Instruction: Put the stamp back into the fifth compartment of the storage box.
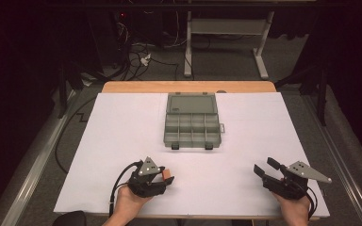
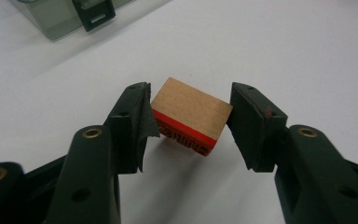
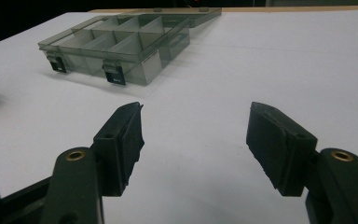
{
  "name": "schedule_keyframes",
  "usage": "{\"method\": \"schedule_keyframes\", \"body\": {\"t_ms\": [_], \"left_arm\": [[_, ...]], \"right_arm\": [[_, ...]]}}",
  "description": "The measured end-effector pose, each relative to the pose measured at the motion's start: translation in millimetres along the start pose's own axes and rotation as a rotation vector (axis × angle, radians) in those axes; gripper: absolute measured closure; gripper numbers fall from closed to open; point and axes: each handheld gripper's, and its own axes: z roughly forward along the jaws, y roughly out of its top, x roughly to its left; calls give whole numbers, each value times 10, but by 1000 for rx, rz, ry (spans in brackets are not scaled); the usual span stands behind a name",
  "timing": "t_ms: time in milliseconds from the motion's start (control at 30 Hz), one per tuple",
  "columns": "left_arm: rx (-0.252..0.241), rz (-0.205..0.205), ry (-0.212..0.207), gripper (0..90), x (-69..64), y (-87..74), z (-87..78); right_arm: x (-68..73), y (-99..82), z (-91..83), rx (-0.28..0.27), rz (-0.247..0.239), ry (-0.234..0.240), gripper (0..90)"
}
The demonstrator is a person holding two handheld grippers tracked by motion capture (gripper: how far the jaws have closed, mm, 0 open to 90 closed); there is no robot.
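A small wooden stamp block [image 2: 189,108] with a red band and raised red lettering on its underside sits between the jaws of my left gripper [image 2: 189,116], which is shut on it across its two ends. In the high view that left gripper [image 1: 165,177] is near the table's front left, with the block [image 1: 168,174] at its tip. My right gripper [image 1: 264,168] stands open at the front right, with nothing between its fingers [image 3: 121,135]. A grey transparent organiser box [image 1: 192,127] lies open at the table's middle, its compartments looking empty.
White paper [image 1: 122,141] covers the wooden table. The box's lid [image 1: 192,103] lies flat behind it, and two black latches [image 3: 114,74] face me. Beyond the table are a white desk frame [image 1: 226,33] and floor cables [image 1: 141,59].
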Motion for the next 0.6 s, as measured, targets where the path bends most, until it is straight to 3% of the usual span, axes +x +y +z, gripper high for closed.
{"method": "schedule_keyframes", "body": {"t_ms": [600], "left_arm": [[-39, -29, 1, 493, 122, 166, -24]], "right_arm": [[-3, -3, 2, 4, -1, -1, 360]]}}
